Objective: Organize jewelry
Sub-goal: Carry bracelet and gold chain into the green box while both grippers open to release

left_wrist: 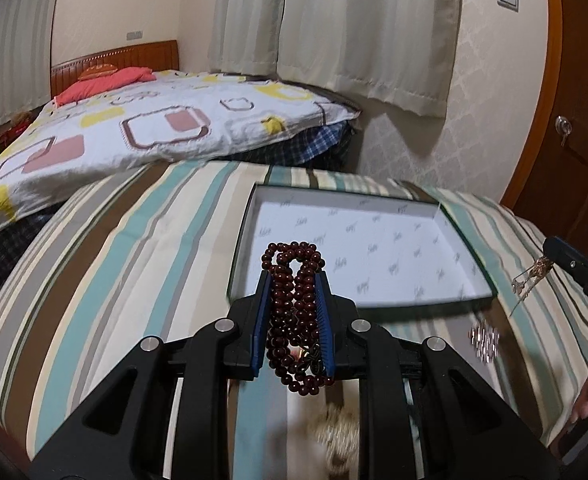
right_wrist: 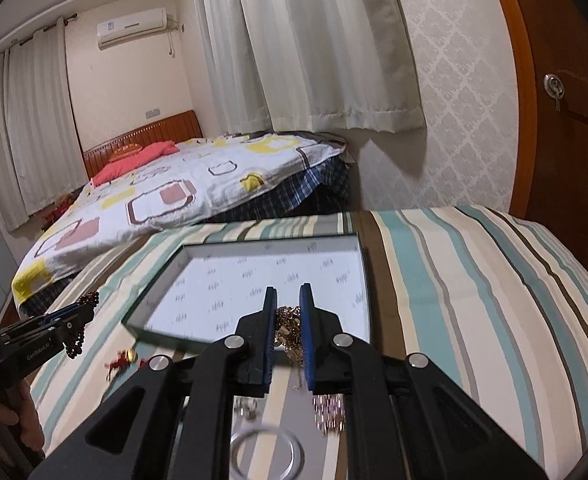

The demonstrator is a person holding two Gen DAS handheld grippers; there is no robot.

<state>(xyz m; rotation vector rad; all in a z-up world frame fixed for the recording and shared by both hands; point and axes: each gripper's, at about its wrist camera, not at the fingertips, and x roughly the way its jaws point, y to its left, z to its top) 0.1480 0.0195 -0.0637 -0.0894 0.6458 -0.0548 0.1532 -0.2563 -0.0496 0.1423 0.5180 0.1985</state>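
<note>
- Nearest the left wrist lens: left gripper (left_wrist: 292, 280), blue pads clamped on a bundled dark red bead strand (left_wrist: 294, 304). Several loops are bunched between the jaws; a few loops poke past the fingertips and more hang below the pads.
- Bead strand sits just short of the near rim of the shallow box (left_wrist: 469, 256), which lies open on the striped cloth (left_wrist: 126, 248). Box floor is white printed paper; nothing lies in it yet.
- Right gripper (right_wrist: 290, 300): jaws closed on a tangled gold chain (right_wrist: 288, 326), with a sparkly pendant (right_wrist: 329, 410) dangling below, blurred. Fingertips reach over the near edge of the box.
- Left wrist view confirms this from the side: chain and pendant hang beside the box's right edge, above the cloth.
- Loose on the cloth: small red-and-gold piece (right_wrist: 121, 359) near the box's near left corner; metal ring (right_wrist: 268, 454) and a pale blurred item (left_wrist: 339, 436) under the grippers. Identity of the last cannot be told.
- Judgement: both pieces are in carry, not yet placed.
- Risk 1: bead loops held in a bunch; opening before the bundle is fully over the box would likely spill part of it onto the cloth or drape it across the rim.
- Risk 2: the swinging pendant may catch on the box wall, or the fine chain may snag on the pad ridges at release.
- Risk 3: both pieces dropped close together could tangle.
</note>
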